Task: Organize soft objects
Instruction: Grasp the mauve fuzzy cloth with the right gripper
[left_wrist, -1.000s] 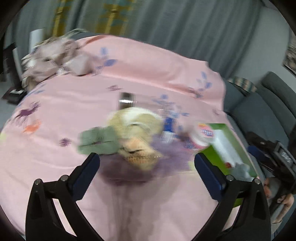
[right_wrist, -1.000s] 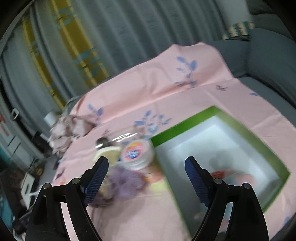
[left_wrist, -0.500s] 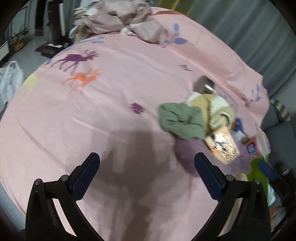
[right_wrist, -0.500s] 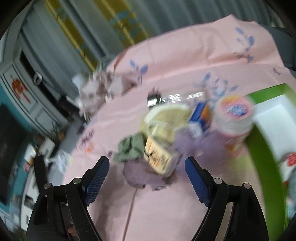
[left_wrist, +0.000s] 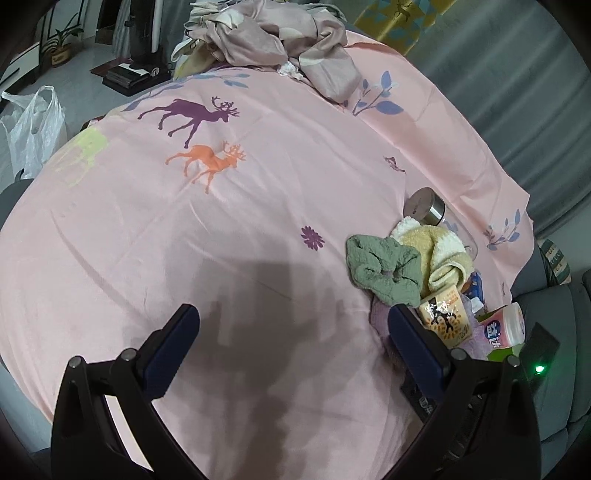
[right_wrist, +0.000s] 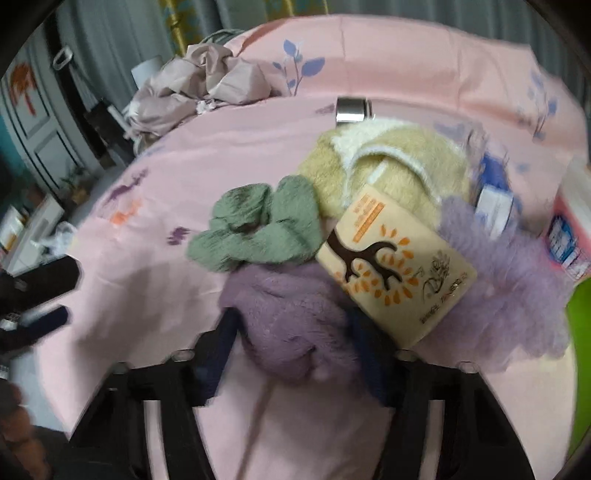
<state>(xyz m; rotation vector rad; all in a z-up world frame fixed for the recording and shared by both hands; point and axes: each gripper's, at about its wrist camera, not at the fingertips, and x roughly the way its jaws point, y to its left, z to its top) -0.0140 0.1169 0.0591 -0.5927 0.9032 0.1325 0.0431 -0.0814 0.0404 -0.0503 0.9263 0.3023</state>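
The right tongs (right_wrist: 291, 354) are seen closing around the near lobe of a fluffy lilac plush cloth (right_wrist: 288, 332), the blue pads set on either side of it and apparently pressed into the pile, though blur leaves the firmness of the hold uncertain. The cloth lies on the pink deer-print bedsheet (left_wrist: 221, 229) at the bottom of a heap: a cream tissue packet printed with a brown tree (right_wrist: 397, 266) rests across it, with a sage-green knitted scrunchie (right_wrist: 258, 232) and a folded yellow-and-white terry towel (right_wrist: 388, 166) touching behind. If the cloth is lifted now, the packet is likely to be tipped off and the scrunchie dragged along. The left tongs (left_wrist: 291, 328) hang wide apart and empty over bare sheet, near the heap's edge.
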